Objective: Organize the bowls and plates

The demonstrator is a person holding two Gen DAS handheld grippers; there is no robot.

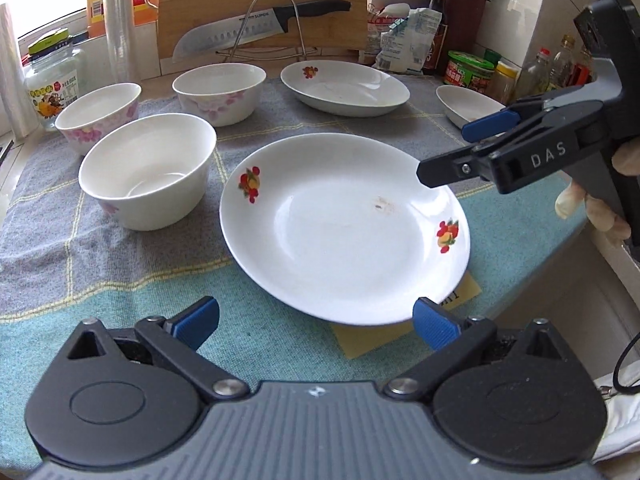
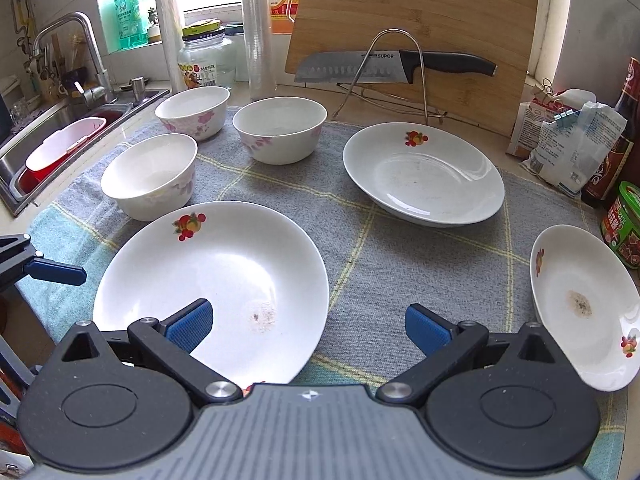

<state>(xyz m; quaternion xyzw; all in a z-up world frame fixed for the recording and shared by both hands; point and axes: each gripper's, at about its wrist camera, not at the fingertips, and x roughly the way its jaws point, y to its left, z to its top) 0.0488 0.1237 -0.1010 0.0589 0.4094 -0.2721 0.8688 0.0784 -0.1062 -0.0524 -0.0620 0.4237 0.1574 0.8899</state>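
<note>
While both grippers hang over the checked cloth (image 2: 400, 216) with nothing between their fingers, three plates and three bowls lie spread across it. From its own camera the left gripper (image 1: 316, 322) has its blue pads spread wide, and the near plate (image 1: 344, 228), white with fruit prints on its rim, lies just ahead at twelve o'clock, part-covering a yellow note (image 1: 360, 340). At two o'clock in that view the right gripper (image 1: 444, 148) reaches in over the plate's far right rim, held by a gloved hand (image 1: 592, 208). Its own camera shows the right gripper spread wide as well, its left pad over the near plate's edge. In the right wrist view a second plate (image 2: 424, 176) lies at one o'clock, and a third plate (image 2: 584, 308), stained in the middle, sits at three o'clock, apart from the others. Around ten to eleven o'clock stand the bowls: a front bowl (image 2: 150, 176), a back-left bowl (image 2: 192, 110) and a back-right bowl (image 2: 280, 128), each on its own, none stacked. Behind them a knife (image 2: 396, 66) rests on a wire rack before a wooden cutting board (image 2: 416, 12).
</note>
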